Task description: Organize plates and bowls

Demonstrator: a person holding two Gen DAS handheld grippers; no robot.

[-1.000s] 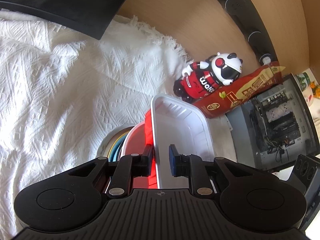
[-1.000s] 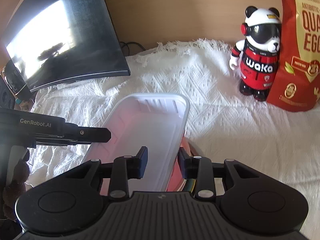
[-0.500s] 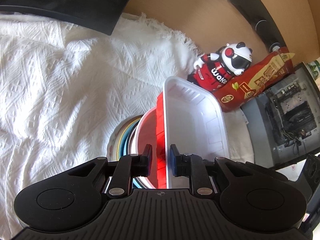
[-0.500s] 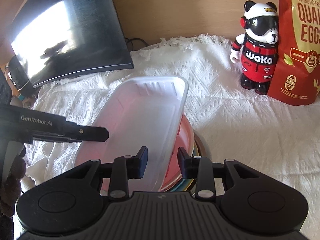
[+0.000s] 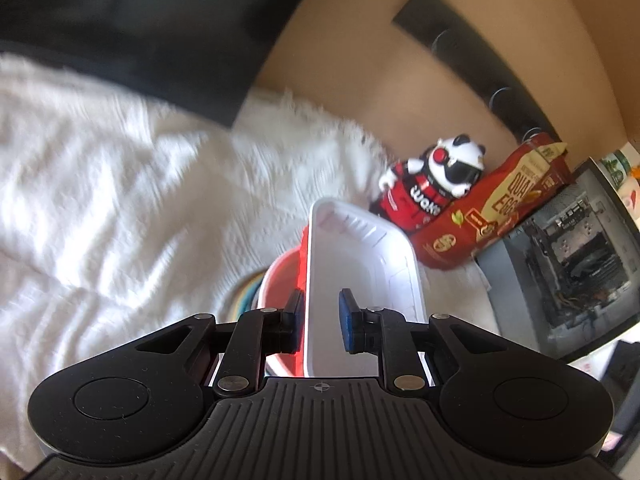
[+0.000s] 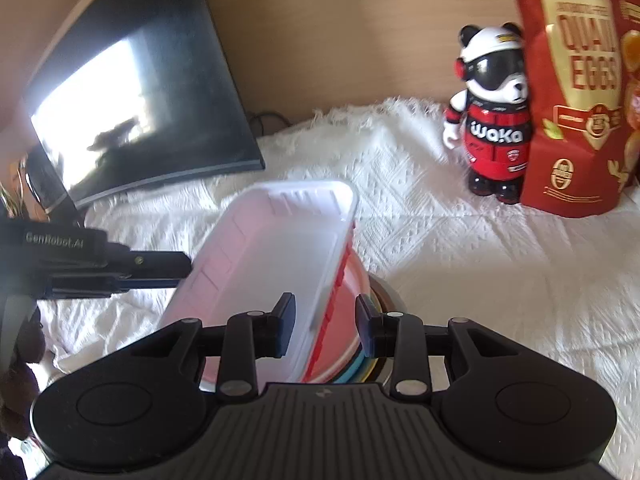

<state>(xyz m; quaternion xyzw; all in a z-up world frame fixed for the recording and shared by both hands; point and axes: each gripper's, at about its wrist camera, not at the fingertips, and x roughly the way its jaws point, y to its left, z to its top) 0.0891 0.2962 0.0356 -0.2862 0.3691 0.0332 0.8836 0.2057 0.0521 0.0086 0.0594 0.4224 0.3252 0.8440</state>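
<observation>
A white plastic tray (image 5: 360, 264) lies nested on a red tray (image 6: 340, 276). Under them are a red bowl (image 5: 280, 280) and a stack of coloured plates (image 6: 382, 292). My left gripper (image 5: 320, 320) straddles the tray's near rim, its dark pad outside and its blue pad inside, shut on the trays. My right gripper (image 6: 325, 320) is shut across the opposite edge, pinching the white tray (image 6: 272, 248), the red tray and the bowl rim. In the right wrist view the left gripper's finger (image 6: 160, 260) meets the tray's left side. Whether the plates (image 5: 246, 292) rest on the cloth I cannot tell.
A white knitted cloth (image 6: 480, 260) covers the table. A dark monitor (image 6: 132, 100) stands at the back left. A panda figure (image 6: 494, 120) and a red egg bag (image 6: 580, 100) stand at the back right. An open computer case (image 5: 568, 260) stands beyond the bag.
The cloth, monitor and panda have slid in both views while the stack stays between the jaws. The left view is now motion-blurred. The left jaws stand slightly wider.
</observation>
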